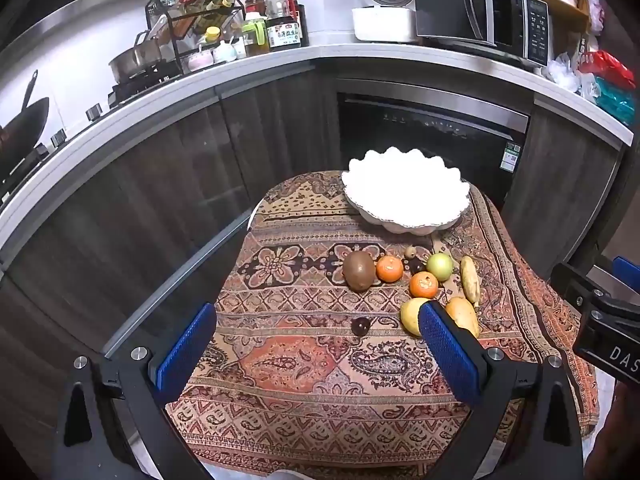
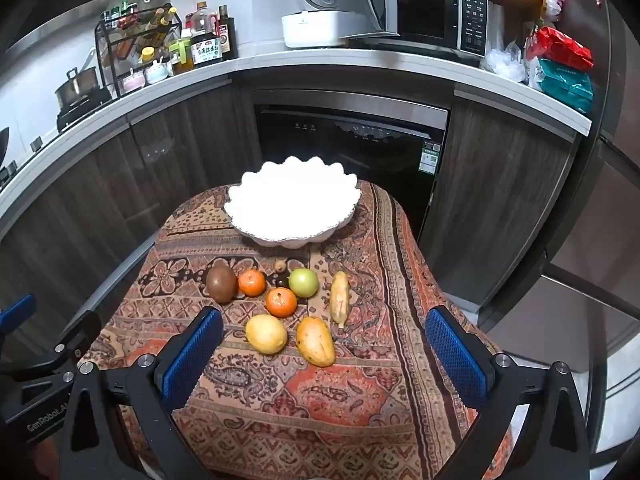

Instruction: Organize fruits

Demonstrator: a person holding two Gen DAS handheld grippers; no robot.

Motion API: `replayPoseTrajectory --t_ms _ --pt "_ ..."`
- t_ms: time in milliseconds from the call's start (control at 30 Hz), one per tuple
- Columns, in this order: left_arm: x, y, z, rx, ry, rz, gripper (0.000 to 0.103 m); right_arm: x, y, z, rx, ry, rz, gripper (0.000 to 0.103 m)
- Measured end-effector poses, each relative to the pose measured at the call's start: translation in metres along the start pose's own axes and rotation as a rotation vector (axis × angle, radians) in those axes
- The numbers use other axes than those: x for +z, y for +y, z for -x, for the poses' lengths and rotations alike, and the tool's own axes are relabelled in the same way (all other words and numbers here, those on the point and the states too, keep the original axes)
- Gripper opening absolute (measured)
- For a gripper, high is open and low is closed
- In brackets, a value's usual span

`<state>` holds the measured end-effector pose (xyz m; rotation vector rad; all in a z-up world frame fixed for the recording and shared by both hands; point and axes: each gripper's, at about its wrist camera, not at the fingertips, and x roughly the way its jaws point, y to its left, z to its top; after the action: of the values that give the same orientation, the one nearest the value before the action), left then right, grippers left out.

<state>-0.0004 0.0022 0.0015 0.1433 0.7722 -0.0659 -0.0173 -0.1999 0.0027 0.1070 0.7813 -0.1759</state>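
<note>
In the left wrist view, the left gripper's (image 1: pixel 316 350) right finger (image 1: pixel 448 352) covers part of the yellow fruit (image 1: pixel 410 314) and the mango (image 1: pixel 464 314). The right gripper (image 1: pixel 608 320) is cut off by the right edge there. In the right wrist view, the left gripper (image 2: pixel 36 364) is cut off by the left edge. The white bowl (image 2: pixel 294 208) is overexposed, so its inside cannot be read. 1 small dark fruit (image 2: pixel 282 281) behind the 2 oranges is mostly hidden. Bottle labels on the counter are too small to read.

Readable lettering on the gripper bodies

"DAS" stands on the right gripper (image 1: pixel 612 344) body; "GenRobot.AI" stands on the left gripper (image 2: pixel 40 420) body, beside the table.
</note>
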Motion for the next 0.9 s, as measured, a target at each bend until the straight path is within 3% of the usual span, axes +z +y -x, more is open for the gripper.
replayPoseTrajectory --t_ms 900 --pt "-0.0013 -0.0001 -0.0009 -0.003 -0.001 0.0 0.103 -0.0014 -0.0034 -0.0014 0.002 0.005 -0.009 0.103"
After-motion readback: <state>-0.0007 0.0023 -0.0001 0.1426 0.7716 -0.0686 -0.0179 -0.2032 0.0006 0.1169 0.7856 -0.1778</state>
